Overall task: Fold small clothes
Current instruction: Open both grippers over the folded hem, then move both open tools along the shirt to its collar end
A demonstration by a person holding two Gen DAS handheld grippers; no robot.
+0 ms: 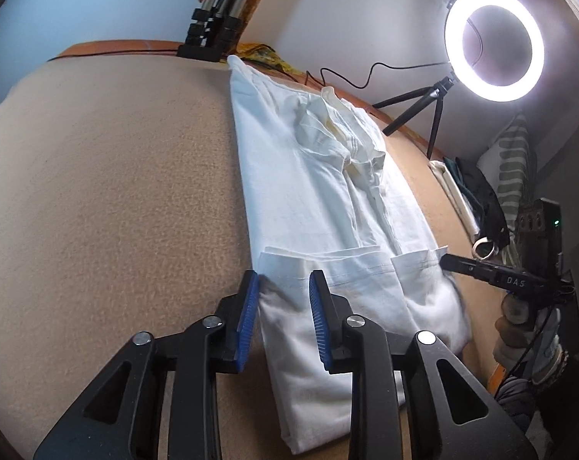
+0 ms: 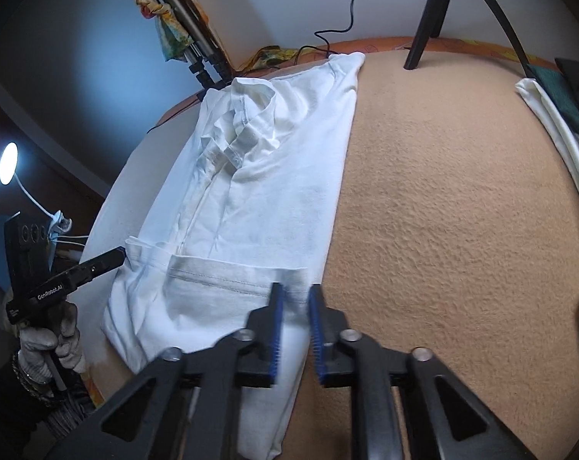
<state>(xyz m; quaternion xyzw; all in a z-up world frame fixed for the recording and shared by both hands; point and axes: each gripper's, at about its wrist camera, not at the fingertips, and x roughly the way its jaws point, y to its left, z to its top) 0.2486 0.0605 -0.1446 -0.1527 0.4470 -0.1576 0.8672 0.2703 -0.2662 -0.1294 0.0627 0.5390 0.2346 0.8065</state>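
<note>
A white T-shirt (image 1: 328,199) lies folded into a long strip on the tan blanket (image 1: 117,191), its hem end turned up toward the collar. My left gripper (image 1: 283,283) is open, its blue pads on either side of the hem's left corner, and it also shows in the right wrist view (image 2: 119,257). My right gripper (image 2: 295,295) is open with the hem's right corner between its pads. It appears in the left wrist view (image 1: 448,260) at the shirt's right edge. The shirt (image 2: 274,191) shows its collar and tucked sleeves at the far end.
A lit ring light (image 1: 494,44) on a small tripod stands at the far edge with its cable. A second tripod (image 1: 209,34) stands at the far left. Folded clothes (image 2: 558,126) are stacked at the right edge. A small lamp (image 2: 9,163) glows left.
</note>
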